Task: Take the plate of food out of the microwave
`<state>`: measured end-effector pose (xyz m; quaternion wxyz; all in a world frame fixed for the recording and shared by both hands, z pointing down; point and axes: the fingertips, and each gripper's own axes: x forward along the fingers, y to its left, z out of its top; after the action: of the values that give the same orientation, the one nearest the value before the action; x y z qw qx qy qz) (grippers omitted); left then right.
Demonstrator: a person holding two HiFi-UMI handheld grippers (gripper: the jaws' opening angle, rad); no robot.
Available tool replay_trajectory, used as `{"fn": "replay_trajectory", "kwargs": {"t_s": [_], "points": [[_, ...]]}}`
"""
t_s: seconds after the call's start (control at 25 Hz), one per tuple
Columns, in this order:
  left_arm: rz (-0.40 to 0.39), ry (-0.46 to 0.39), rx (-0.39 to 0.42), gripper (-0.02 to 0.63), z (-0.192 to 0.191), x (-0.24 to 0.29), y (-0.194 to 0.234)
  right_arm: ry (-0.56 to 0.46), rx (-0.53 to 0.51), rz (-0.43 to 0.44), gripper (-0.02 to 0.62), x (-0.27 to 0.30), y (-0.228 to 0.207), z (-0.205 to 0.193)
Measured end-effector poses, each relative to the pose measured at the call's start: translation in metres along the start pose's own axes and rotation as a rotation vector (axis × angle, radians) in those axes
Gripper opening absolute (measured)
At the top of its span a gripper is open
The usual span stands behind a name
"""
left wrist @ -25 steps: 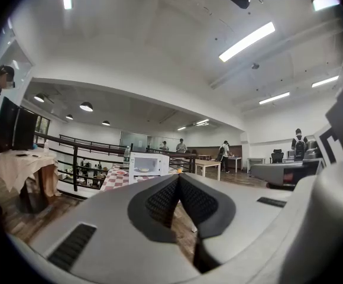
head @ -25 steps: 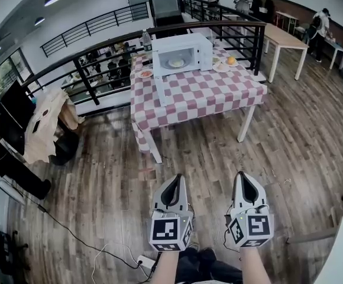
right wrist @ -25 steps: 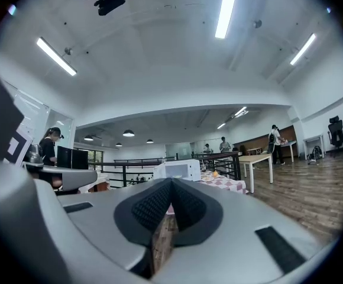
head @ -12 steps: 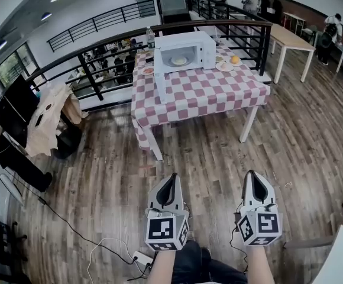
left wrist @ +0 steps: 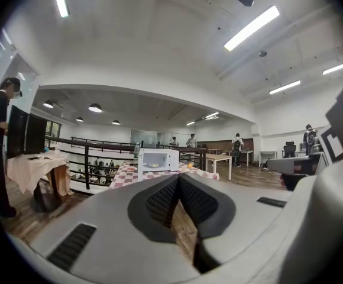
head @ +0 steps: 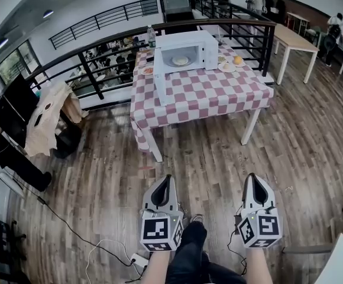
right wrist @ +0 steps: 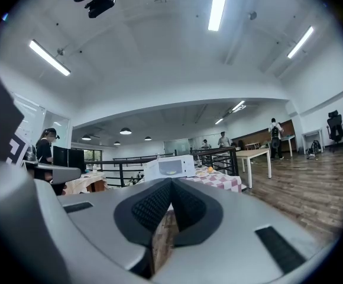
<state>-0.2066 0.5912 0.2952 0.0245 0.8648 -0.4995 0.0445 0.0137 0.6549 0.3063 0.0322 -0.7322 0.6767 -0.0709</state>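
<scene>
A white microwave (head: 186, 51) stands on a red-and-white checked table (head: 201, 96) far ahead, its door (head: 159, 76) swung open to the left. Inside lies the plate of food (head: 180, 60). My left gripper (head: 166, 178) and right gripper (head: 252, 177) hover over the wooden floor, well short of the table, both shut with nothing between the jaws. The left gripper view shows the gripper (left wrist: 177, 178) aimed toward the microwave (left wrist: 157, 160). In the right gripper view, the gripper (right wrist: 171, 181) points at the microwave (right wrist: 170, 167) too.
More plates (head: 146, 71) and an orange fruit (head: 238, 59) sit on the table beside a bottle (head: 152, 37). A black railing (head: 100, 58) runs behind it. A cloth-draped stand (head: 44, 120) is left, a wooden table (head: 293, 39) right, cables (head: 94, 250) on the floor.
The view has crept a little toward the table. Both grippers sit slightly lower in the head view, and the person's leg has stepped forward between them.
</scene>
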Motion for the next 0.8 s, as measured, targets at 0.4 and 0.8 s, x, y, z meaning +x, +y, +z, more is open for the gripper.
{"fn": "replay_trajectory", "kwargs": {"t_s": [0.4,0.8], "points": [[-0.029,0.012,-0.044,0.011,-0.008,0.088,0.018,0.023,-0.014,-0.025,-0.006,0.087,-0.016,-0.001],[-0.047,0.002,-0.070,0.011,0.010,0.188,0.058,0.003,-0.018,-0.026,-0.007,0.190,-0.009,0.019]]}}
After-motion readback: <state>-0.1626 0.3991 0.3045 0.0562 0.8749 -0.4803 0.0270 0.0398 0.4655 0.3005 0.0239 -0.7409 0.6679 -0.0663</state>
